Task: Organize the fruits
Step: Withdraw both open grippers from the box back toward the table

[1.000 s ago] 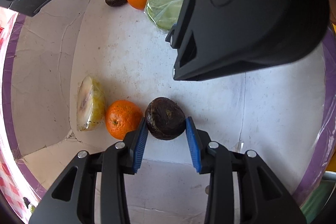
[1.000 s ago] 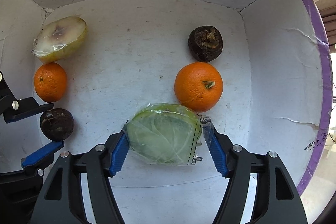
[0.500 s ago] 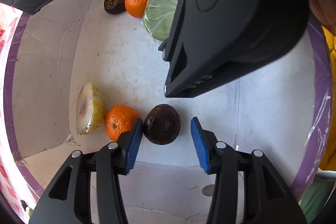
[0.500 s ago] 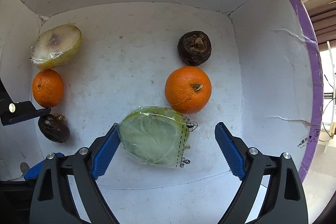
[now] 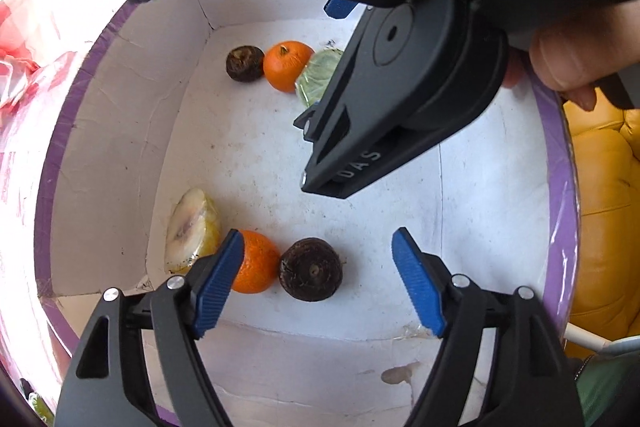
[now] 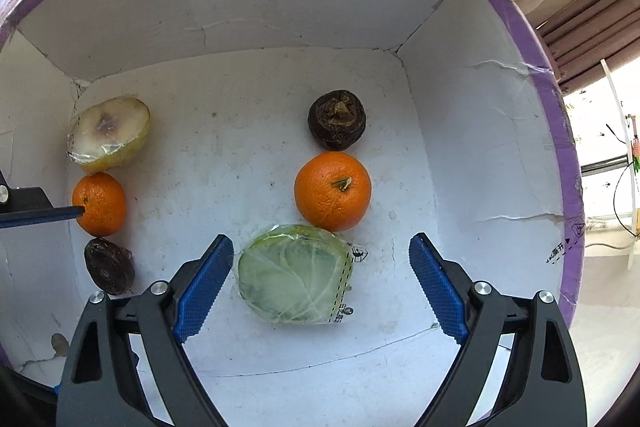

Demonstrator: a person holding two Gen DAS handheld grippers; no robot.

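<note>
R gripper (image 6: 320, 283) body, marked "DAS", hides half the cabbage (image 5: 318, 75) ahead of L gripper (image 5: 318, 281); both jaws apart, L's just widened, holding nothing.

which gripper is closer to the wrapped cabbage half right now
Right. The right gripper is open, straddling the wrapped cabbage half; the left gripper is across the box, over a dark fruit.

1. Wrapped cabbage half (image 6: 294, 275), orange (image 6: 332, 191) and dark round fruit (image 6: 337, 119) are lying in a touching row.
2. Second dark fruit (image 5: 311, 269), small orange (image 5: 254, 262) and wrapped pale fruit half (image 5: 194, 230) are sitting alongside one wall.
</note>
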